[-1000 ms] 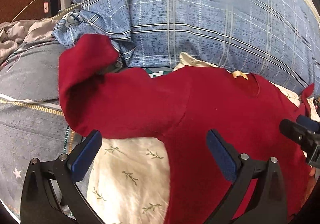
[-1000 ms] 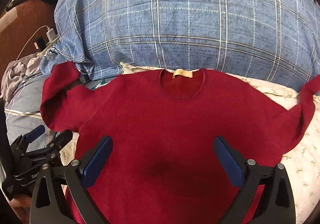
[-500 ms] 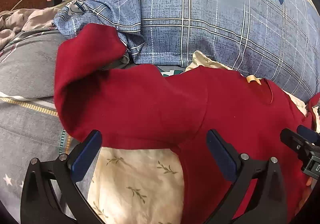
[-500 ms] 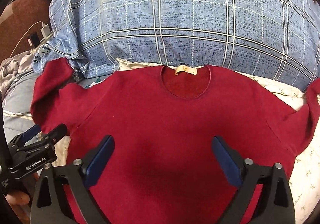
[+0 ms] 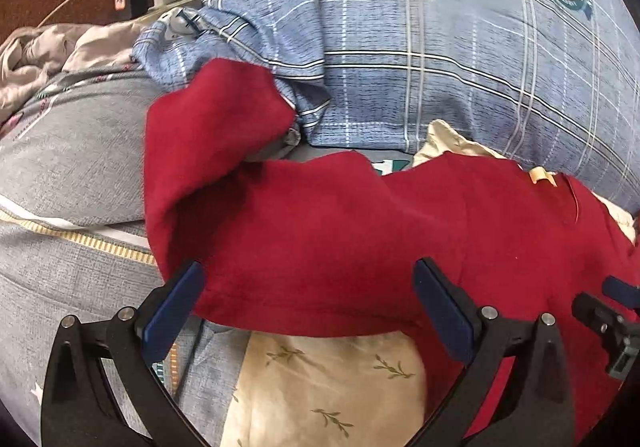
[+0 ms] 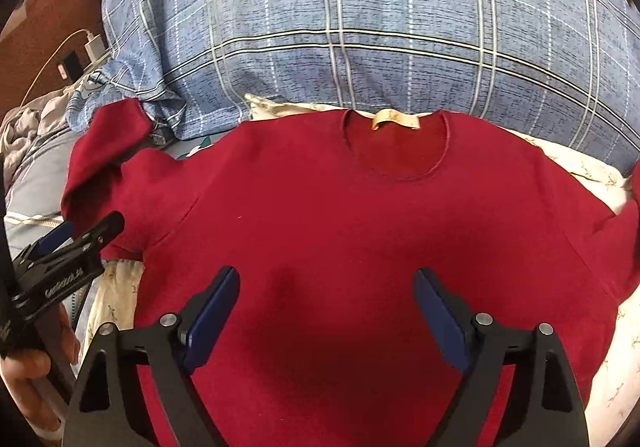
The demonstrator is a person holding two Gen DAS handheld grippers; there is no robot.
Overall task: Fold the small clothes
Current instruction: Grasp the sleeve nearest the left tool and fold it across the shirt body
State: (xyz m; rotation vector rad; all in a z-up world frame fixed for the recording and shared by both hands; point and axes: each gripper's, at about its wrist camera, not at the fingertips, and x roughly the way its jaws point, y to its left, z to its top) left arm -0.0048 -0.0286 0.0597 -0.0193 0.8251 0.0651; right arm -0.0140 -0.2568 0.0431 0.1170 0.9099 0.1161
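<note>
Hovering over the red shirt (image 6: pixel 360 231), the right gripper (image 6: pixel 326 311) has its jaws wide apart but just been narrowing, nothing pinched between them. Left gripper (image 5: pixel 308 311) is spread wide too, straddling the sleeve (image 5: pixel 304 247). Shirt lies flat on a cream floral cloth (image 5: pixel 328 387), collar toward the blue plaid pillow (image 6: pixel 360 27).

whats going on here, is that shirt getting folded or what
A person holding a gripper in each hand is about to fold a red long-sleeved shirt spread flat on a bed, neck toward a blue plaid pillow. No fold is made yet. The left gripper is open over the sleeve on that side, and the right gripper is open over the shirt's body, its jaws having just been closing a little. Neither grips any cloth.
</note>
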